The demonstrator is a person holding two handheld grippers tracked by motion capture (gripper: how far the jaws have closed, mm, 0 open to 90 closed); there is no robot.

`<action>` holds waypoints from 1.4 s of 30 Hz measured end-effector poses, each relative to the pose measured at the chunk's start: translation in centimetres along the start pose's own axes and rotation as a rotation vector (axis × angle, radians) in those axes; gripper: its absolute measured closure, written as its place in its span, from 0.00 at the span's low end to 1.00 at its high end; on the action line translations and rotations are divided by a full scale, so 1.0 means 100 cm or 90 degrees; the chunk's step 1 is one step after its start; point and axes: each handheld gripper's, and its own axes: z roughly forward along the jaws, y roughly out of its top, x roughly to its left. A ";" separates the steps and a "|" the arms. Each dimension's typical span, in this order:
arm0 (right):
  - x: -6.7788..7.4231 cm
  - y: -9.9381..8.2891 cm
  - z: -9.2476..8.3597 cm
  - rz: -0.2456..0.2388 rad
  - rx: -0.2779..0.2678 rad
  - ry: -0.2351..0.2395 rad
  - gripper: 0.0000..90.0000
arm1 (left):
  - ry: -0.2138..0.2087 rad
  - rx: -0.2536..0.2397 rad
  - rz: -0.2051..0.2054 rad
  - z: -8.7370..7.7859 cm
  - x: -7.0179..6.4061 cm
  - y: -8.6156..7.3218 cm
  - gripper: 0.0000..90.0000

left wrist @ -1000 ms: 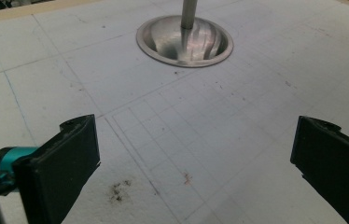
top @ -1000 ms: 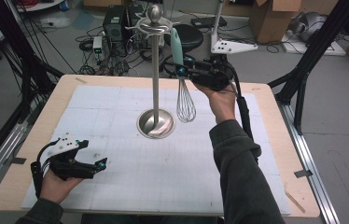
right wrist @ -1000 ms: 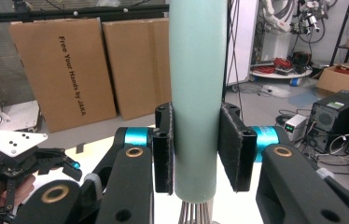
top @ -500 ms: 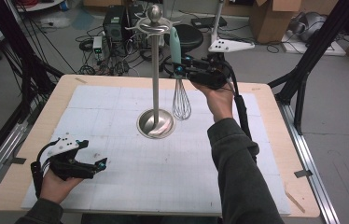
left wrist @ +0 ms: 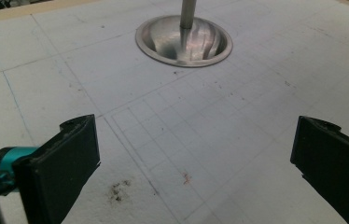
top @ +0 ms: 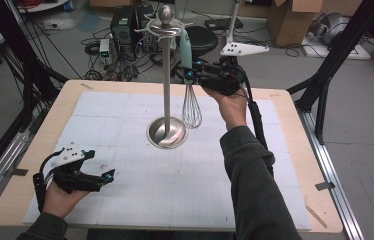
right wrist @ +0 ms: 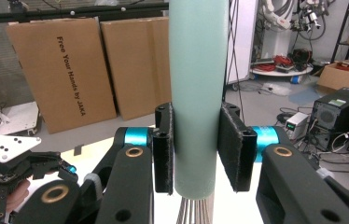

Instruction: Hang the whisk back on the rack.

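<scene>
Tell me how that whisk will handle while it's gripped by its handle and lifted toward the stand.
The whisk hangs upright from the right gripper, so it probably stays stiff rather than sagging. Its smooth, round handle sits between flat pads; it may twist or slip if bumped. The wire loops look thin, likely light and a bit springy against the stand.

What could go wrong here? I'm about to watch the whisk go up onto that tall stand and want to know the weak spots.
1. The whisk hangs close beside the stand's pole; its wires could knock the pole and rock the stand.
2. The right tool clamps the smooth mint handle low down, near the wires, so the whisk might slip or twist while being lifted to the hooks.
3. The left tool rests open, far from the base, so nothing steadies the stand.
</scene>
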 end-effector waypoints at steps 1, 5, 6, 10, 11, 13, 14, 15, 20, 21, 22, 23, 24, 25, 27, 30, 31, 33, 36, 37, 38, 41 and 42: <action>0.000 0.000 0.000 0.001 0.000 -0.001 0.77 | -0.001 0.000 0.000 0.000 0.000 0.000 0.02; -0.001 -0.001 0.001 0.006 0.000 -0.002 0.77 | 0.000 0.000 0.000 0.000 0.000 0.000 0.02; -0.001 -0.001 0.001 0.006 0.000 -0.001 0.77 | 0.001 0.001 0.000 0.000 0.000 0.000 0.02; -0.002 -0.002 0.002 0.008 0.002 -0.002 0.76 | 0.000 0.001 0.001 0.000 0.001 0.000 0.02; -0.002 -0.002 0.002 0.009 0.002 -0.001 0.76 | 0.000 0.001 0.000 -0.001 0.001 0.000 0.02; -0.002 -0.002 0.002 0.008 0.003 -0.001 0.76 | 0.000 0.001 0.001 0.000 0.001 0.000 0.02; -0.002 -0.002 0.002 0.007 0.003 -0.002 0.76 | 0.000 0.001 0.002 -0.001 0.001 0.000 0.02; -0.002 -0.002 0.002 0.007 0.003 -0.002 0.76 | -0.001 0.001 0.001 -0.001 0.001 0.000 0.02; -0.001 -0.002 0.004 0.004 0.005 -0.006 0.76 | 0.000 0.001 0.001 -0.001 0.001 0.000 0.02; -0.001 -0.002 0.004 0.003 0.006 -0.006 0.76 | 0.000 0.001 0.001 -0.001 0.001 0.000 0.02; -0.001 -0.002 0.004 0.004 0.006 -0.006 0.76 | 0.001 0.000 0.001 -0.001 0.001 0.000 0.02; -0.001 -0.003 0.004 0.004 0.006 -0.006 0.76 | 0.000 0.001 0.001 -0.001 0.001 0.000 0.02; -0.001 -0.003 0.005 0.003 0.007 -0.007 0.76 | 0.001 0.000 0.001 -0.001 0.001 0.000 0.02; -0.001 -0.003 0.005 0.002 0.007 -0.008 0.76 | 0.000 0.000 0.001 -0.001 0.001 0.000 0.02; -0.001 -0.003 0.005 0.001 0.008 -0.009 0.76 | 0.000 0.000 -0.001 -0.001 0.001 0.000 0.02; -0.001 -0.003 0.005 0.000 0.009 -0.010 0.76 | 0.000 -0.001 -0.001 -0.001 0.001 0.000 0.02; -0.001 -0.003 0.005 -0.001 0.009 -0.010 0.76 | 0.000 -0.001 -0.001 -0.001 0.001 0.000 0.02; -0.001 -0.003 0.005 0.000 0.009 -0.011 0.76 | 0.000 -0.001 0.000 -0.001 0.001 0.000 0.02; -0.001 -0.003 0.004 0.003 0.011 -0.010 0.75 | 0.000 -0.001 0.000 -0.001 0.001 0.000 0.02; -0.001 -0.003 0.004 0.002 0.012 -0.010 0.75 | 0.002 -0.001 0.000 -0.001 0.001 0.000 0.02; -0.001 -0.003 0.004 0.003 0.012 -0.010 0.74 | 0.000 -0.001 -0.001 -0.001 0.001 0.000 0.02; -0.001 -0.003 0.004 0.006 0.009 -0.011 0.73 | 0.002 0.000 0.000 0.000 0.001 0.000 0.02; -0.001 -0.002 0.003 0.005 0.008 -0.012 0.72 | 0.002 0.000 0.000 0.000 0.001 0.000 0.02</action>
